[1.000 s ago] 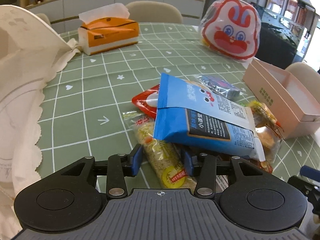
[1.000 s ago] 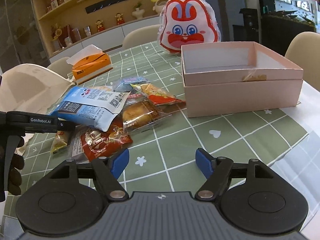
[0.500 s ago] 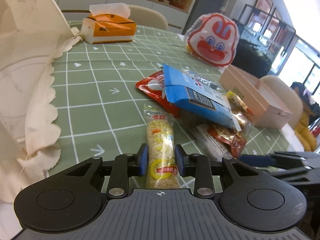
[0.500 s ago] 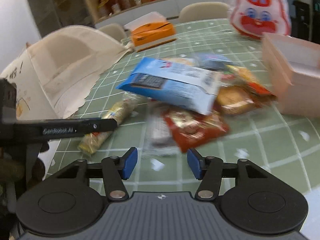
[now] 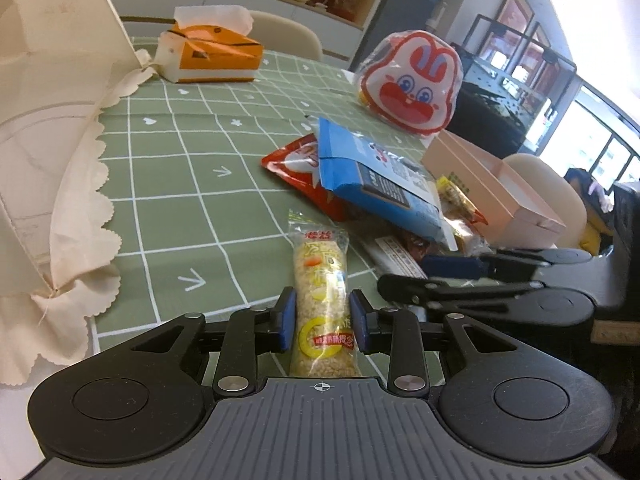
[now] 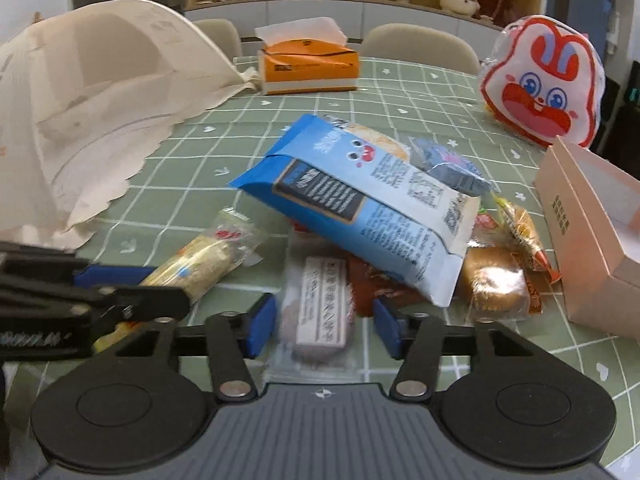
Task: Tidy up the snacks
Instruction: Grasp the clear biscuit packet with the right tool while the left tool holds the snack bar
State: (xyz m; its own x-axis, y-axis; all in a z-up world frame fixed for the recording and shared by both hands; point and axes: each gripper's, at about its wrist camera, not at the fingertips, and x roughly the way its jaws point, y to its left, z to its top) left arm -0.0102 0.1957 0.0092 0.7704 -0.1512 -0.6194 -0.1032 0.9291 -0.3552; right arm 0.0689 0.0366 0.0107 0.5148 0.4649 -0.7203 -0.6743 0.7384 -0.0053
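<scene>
On the green checked counter [image 5: 168,184], the left tool [image 5: 322,322] is clamped on the yellow rice bar [image 5: 320,280], pads against both its sides. Right of it, the right tool [image 6: 323,322] is closing around a clear-wrapped white-label snack [image 6: 320,308], gaps still showing, before the blue bag [image 6: 360,196] and pink box [image 6: 592,248].

The left gripper [image 5: 322,324] points downward over the table, its blue jaws pressed on both sides of a rice-cracker bar [image 5: 322,300]. Just right of it, the right gripper [image 6: 324,326] tilts down too, jaws closing around a clear-wrapped pastry [image 6: 320,312], not yet touching.
</scene>
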